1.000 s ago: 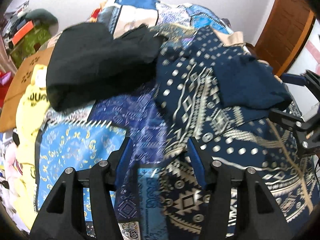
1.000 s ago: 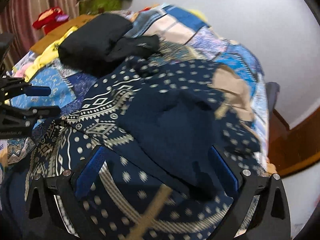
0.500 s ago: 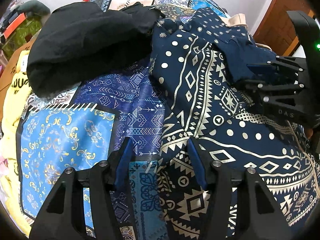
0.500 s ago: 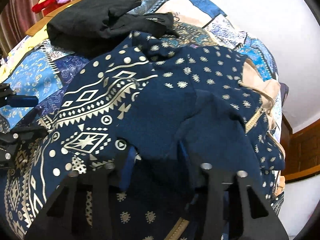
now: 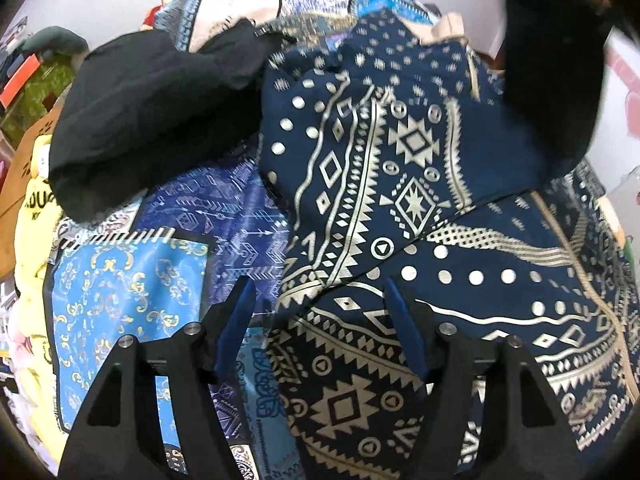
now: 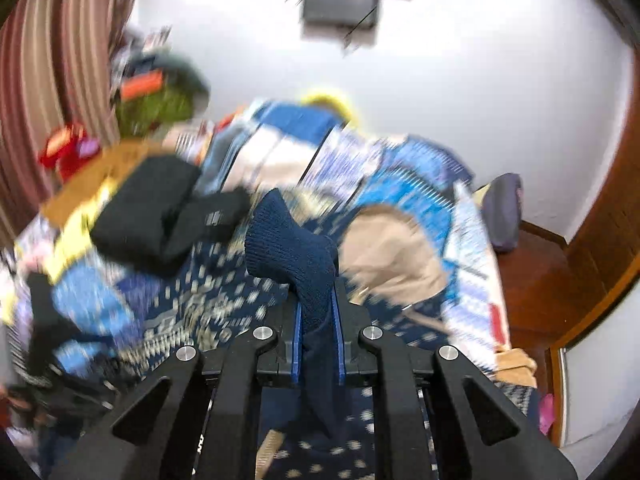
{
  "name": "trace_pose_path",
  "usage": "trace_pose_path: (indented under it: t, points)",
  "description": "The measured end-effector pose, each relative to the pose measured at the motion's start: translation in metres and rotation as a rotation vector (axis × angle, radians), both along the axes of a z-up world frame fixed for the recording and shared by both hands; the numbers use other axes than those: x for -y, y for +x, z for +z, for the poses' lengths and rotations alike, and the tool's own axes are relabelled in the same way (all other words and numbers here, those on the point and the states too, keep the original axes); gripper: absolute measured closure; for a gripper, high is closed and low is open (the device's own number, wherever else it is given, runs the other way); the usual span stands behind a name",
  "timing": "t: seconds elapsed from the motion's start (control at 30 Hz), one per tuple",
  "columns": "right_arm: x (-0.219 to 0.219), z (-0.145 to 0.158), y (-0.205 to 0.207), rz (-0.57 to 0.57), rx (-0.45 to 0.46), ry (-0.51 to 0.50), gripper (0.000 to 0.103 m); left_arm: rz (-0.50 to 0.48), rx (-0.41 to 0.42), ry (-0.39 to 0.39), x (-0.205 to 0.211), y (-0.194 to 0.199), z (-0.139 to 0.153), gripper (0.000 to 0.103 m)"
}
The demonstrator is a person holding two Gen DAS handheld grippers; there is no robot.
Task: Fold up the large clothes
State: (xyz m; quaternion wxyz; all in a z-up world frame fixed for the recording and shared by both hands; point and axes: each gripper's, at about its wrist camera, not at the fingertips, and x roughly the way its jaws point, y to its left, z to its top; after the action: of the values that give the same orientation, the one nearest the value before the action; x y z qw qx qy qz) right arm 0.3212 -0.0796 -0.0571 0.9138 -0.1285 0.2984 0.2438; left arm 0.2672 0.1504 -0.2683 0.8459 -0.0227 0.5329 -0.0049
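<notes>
A large navy garment with silver tribal print [image 5: 400,184] lies spread on the bed. My left gripper [image 5: 320,312] is open and hovers just above its near-left edge, holding nothing. My right gripper [image 6: 316,304] is shut on a plain navy knit piece of cloth [image 6: 292,252] and holds it lifted above the bed; the same lifted dark cloth shows at the upper right of the left wrist view [image 5: 556,80]. The right wrist view is motion-blurred.
A black garment [image 5: 152,108] lies bunched at the back left. The blue patchwork bedspread [image 5: 128,292] covers the bed. Yellow clothes [image 5: 32,216] lie at the left edge. A beige cloth [image 6: 392,248] lies beyond the navy garment. A wooden door [image 6: 600,240] is at right.
My right gripper closed on the navy knit cloth and lifted it off the patterned garment. My left gripper stayed open near the garment's left edge.
</notes>
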Motion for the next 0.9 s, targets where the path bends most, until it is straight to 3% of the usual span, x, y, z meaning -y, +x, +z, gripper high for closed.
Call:
trace_pose_path:
  t: [0.13, 0.27, 0.3, 0.33, 0.4, 0.47, 0.9]
  points:
    - [0.045, 0.032, -0.002, -0.077, 0.047, 0.09, 0.092, 0.04, 0.008, 0.025, 0.002, 0.008, -0.001, 0.037]
    - [0.074, 0.036, 0.001, -0.145, 0.039, 0.141, 0.092, 0.029, 0.056, 0.103, 0.016, 0.014, 0.003, 0.037]
    - [0.082, 0.033, 0.002, -0.158, 0.023, 0.158, 0.092, 0.006, 0.076, 0.142, 0.023, 0.015, 0.004, 0.045]
    - [0.087, 0.029, 0.005, -0.169, 0.007, 0.17, 0.092, -0.012, 0.089, 0.164, 0.029, 0.014, 0.005, 0.052]
    - [0.096, 0.018, 0.006, -0.192, -0.029, 0.179, 0.092, -0.06, 0.106, 0.19, 0.041, 0.015, 0.005, 0.079]
    - [0.103, 0.003, 0.007, -0.217, -0.062, 0.166, 0.092, -0.081, 0.112, 0.184, 0.048, 0.014, 0.005, 0.086]
    - [0.176, -0.108, 0.016, -0.351, -0.416, 0.186, 0.092, -0.007, 0.088, 0.079, 0.026, 0.01, 0.0, 0.089]
